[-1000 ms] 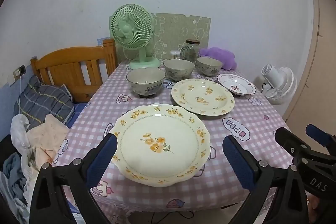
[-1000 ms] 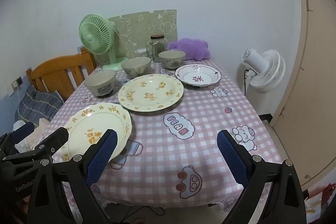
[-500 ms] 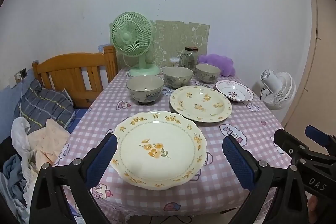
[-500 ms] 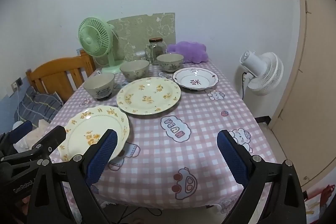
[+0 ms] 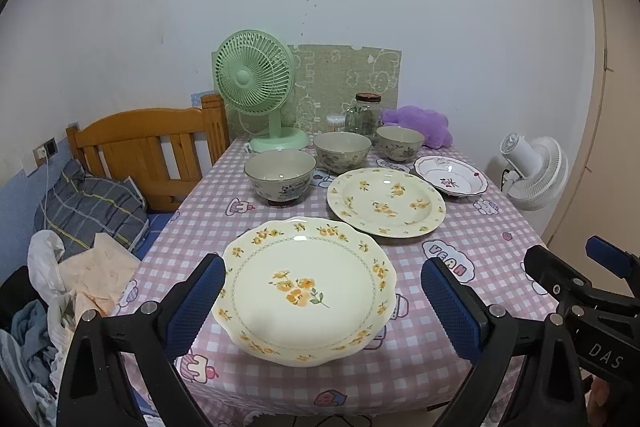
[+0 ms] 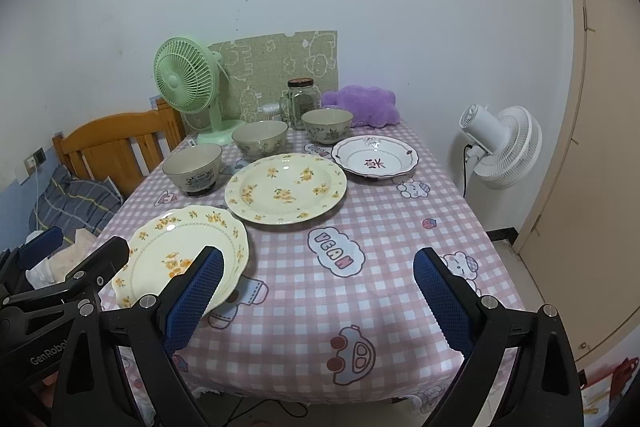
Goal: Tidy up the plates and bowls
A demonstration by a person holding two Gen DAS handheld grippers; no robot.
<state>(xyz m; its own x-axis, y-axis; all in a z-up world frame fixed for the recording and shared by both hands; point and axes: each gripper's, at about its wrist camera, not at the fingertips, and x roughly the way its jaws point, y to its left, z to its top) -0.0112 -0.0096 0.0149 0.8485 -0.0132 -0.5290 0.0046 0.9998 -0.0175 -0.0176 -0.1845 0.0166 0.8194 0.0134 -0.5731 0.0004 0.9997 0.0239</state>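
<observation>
On the pink checked tablecloth lie a scalloped cream plate with yellow flowers, a round cream flowered plate and a white plate with a red motif. Behind them three grey-green bowls stand in a row. My left gripper is open, its fingers on either side of the scalloped plate, above the table's near edge. My right gripper is open and empty over the near right part of the cloth.
A green desk fan, a glass jar, a purple cushion and a green board stand at the back. A wooden bed frame with bedding is left of the table. A white fan and a door are at the right.
Both grippers have drawn back and risen slightly from the table; the dishes appear a little farther away. Nothing on the table has moved.
</observation>
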